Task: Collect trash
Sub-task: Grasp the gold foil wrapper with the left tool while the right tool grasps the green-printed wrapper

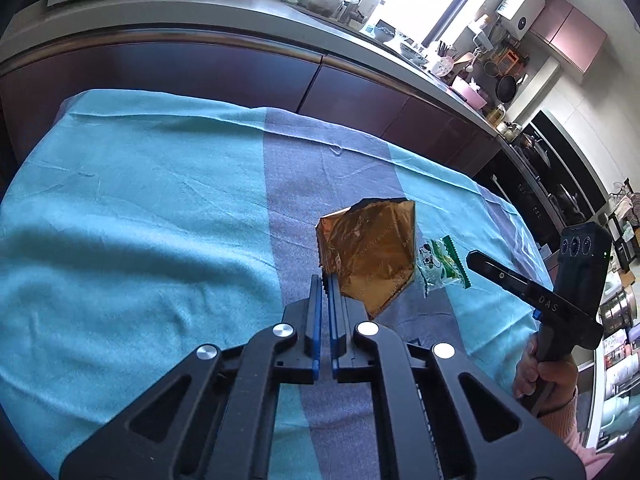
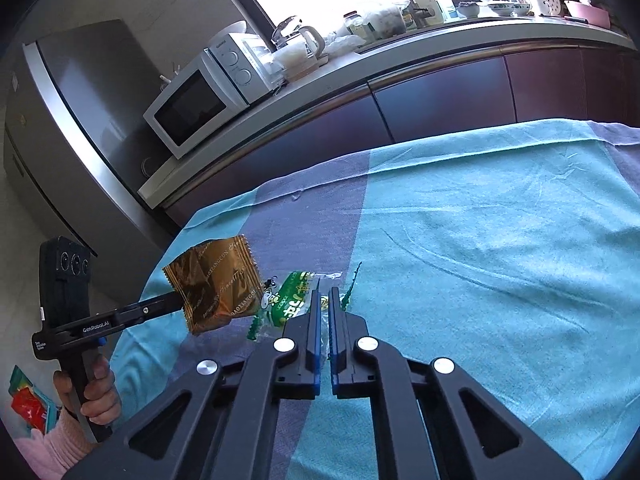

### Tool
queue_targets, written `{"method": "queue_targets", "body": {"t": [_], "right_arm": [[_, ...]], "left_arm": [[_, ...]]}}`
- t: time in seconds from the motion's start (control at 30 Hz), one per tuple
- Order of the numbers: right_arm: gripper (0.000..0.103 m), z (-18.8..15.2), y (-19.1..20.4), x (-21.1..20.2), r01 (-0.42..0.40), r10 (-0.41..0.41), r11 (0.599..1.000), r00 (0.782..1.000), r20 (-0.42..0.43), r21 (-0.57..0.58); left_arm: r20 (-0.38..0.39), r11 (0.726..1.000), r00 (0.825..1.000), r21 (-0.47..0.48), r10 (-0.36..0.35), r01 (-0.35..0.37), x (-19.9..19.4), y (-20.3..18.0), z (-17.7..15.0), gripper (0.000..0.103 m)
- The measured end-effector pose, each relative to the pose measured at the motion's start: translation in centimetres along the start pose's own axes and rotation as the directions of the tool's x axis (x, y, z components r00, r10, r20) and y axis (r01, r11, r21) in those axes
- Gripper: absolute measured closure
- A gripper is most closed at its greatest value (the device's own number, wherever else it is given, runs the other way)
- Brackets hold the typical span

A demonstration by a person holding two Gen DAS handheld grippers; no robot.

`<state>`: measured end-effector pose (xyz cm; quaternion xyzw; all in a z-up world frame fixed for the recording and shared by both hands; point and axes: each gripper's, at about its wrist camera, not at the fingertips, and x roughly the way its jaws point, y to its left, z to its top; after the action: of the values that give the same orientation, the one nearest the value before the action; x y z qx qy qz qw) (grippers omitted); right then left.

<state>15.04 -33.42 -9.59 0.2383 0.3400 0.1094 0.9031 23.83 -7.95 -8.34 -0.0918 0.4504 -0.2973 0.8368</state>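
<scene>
While both grippers hang above the cloth-covered table (image 1: 140, 200), each pinches a piece of trash. Seen from the left wrist camera, the left gripper (image 1: 325, 280) has its blue-padded jaws drawn narrow on the lower left edge of a gold foil wrapper (image 1: 370, 252), which stands up toward 1 o'clock. From the right wrist camera, the right gripper (image 2: 325, 294) is clamped on a green and white wrapper (image 2: 290, 298), with the gold wrapper just beside it at 9 o'clock. A microwave (image 2: 192, 108) sits on the counter (image 2: 400, 54) at 11 o'clock.
</scene>
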Motion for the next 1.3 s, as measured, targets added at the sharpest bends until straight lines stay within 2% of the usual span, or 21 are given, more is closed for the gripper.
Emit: {"method": "queue_targets", "body": {"t": [0.17,0.33,0.47,0.5,0.53,0.57,0.6,0.63,0.7,0.77,0.83,0.9,0.97,1.0,1.07,1.1,1.13,1.2,1.23,1.3], "right_arm": [[0.101,-0.5,0.3,-0.6,-0.032,0.032,0.999,0.999,0.005,0.013],[0.101,-1.2,1.1,-0.8,-0.065,0.065,0.998,0.998,-0.005,0.011],[0.097,-1.1,0.9,-0.6,-0.045,0.045,0.998,0.999,0.000,0.035],[0.093,-1.0,0.7,-0.6,-0.037,0.037,0.998,0.999,0.004,0.050],[0.076,-0.8,0.4,-0.6,-0.035,0.034,0.997,0.999,0.008,0.067],[0.065,-0.8,0.2,-0.5,-0.036,0.035,0.996,0.999,0.007,0.077],[0.054,-0.7,0.2,-0.4,-0.029,0.029,0.997,1.000,0.006,0.077],[0.054,-0.6,0.3,-0.1,-0.016,0.016,0.997,1.000,0.002,0.070],[0.054,-0.4,0.3,0.5,-0.012,0.013,0.997,1.000,-0.015,0.074],[0.054,-0.2,0.5,1.2,-0.003,0.005,0.998,0.999,-0.032,0.067],[0.054,-0.2,0.7,1.7,0.000,0.003,0.998,0.999,-0.043,0.060],[0.054,-0.2,0.9,2.2,0.001,0.001,0.999,0.998,-0.057,0.044],[0.061,-0.4,1.2,2.7,0.000,0.002,1.000,0.997,-0.073,0.028],[0.068,-0.5,1.2,2.9,-0.004,0.006,1.000,0.996,-0.084,0.022],[0.071,-0.6,1.4,3.0,-0.007,0.007,1.000,0.996,-0.090,0.010],[0.072,-0.6,1.5,2.9,-0.008,0.008,1.000,0.996,-0.086,0.003],[0.074,-0.6,1.6,2.8,-0.008,0.007,1.000,0.997,-0.082,-0.008],[0.075,-0.6,1.8,2.6,-0.008,0.007,1.000,0.997,-0.074,-0.019],[0.075,-0.6,1.8,2.5,-0.012,0.010,1.000,0.998,-0.068,-0.020],[0.075,-0.4,1.9,2.3,-0.014,0.013,1.000,0.998,-0.056,-0.018]], "left_arm": [[0.032,1.000,0.999,0.010,0.010,-0.010,-2.3,0.2,-1.5,0.100],[0.039,1.000,0.999,-0.006,-0.011,0.011,-4.5,1.0,-3.3,0.100],[0.038,1.000,0.999,-0.005,-0.013,0.013,-5.4,1.6,-4.6,0.100],[0.035,1.000,0.999,-0.008,-0.007,0.008,-5.5,1.7,-4.8,0.099],[0.035,1.000,0.999,-0.011,-0.002,0.002,-5.5,1.8,-5.0,0.099],[0.031,1.000,1.000,-0.012,-0.002,0.003,-5.4,1.9,-5.1,0.097],[0.028,1.000,1.000,-0.016,-0.005,0.005,-5.3,2.0,-5.1,0.090],[0.022,1.000,1.000,-0.024,-0.011,0.012,-5.1,2.1,-5.2,0.079],[0.010,0.999,0.999,-0.038,-0.032,0.032,-4.5,2.2,-5.0,0.066],[-0.007,0.998,0.999,-0.050,-0.040,0.040,-3.7,2.0,-4.7,0.065],[-0.032,0.995,0.997,-0.080,-0.069,0.066,-2.6,2.0,-4.3,0.056],[-0.056,0.992,0.995,-0.099,-0.084,0.078,-1.3,1.9,-4.0,0.056],[-0.057,0.991,0.995,-0.110,-0.088,0.081,-0.3,1.8,-3.7,0.056],[-0.055,0.991,0.995,-0.112,-0.086,0.079,-0.1,1.7,-3.4,0.056],[-0.053,0.989,0.995,-0.125,-0.088,0.081,0.4,1.7,-3.0,0.057],[-0.049,0.988,0.995,-0.133,-0.083,0.076,0.6,1.8,-2.9,0.060],[-0.046,0.988,0.996,-0.135,-0.075,0.068,0.7,1.8,-2.7,0.072],[-0.059,0.989,0.996,-0.137,-0.070,0.061,1.2,1.8,-2.6,0.089],[-0.060,0.989,0.996,-0.140,-0.063,0.054,1.3,1.9,-2.6,0.093],[-0.050,0.991,0.998,-0.127,-0.046,0.039,1.4,1.8,-2.7,0.094]]}}
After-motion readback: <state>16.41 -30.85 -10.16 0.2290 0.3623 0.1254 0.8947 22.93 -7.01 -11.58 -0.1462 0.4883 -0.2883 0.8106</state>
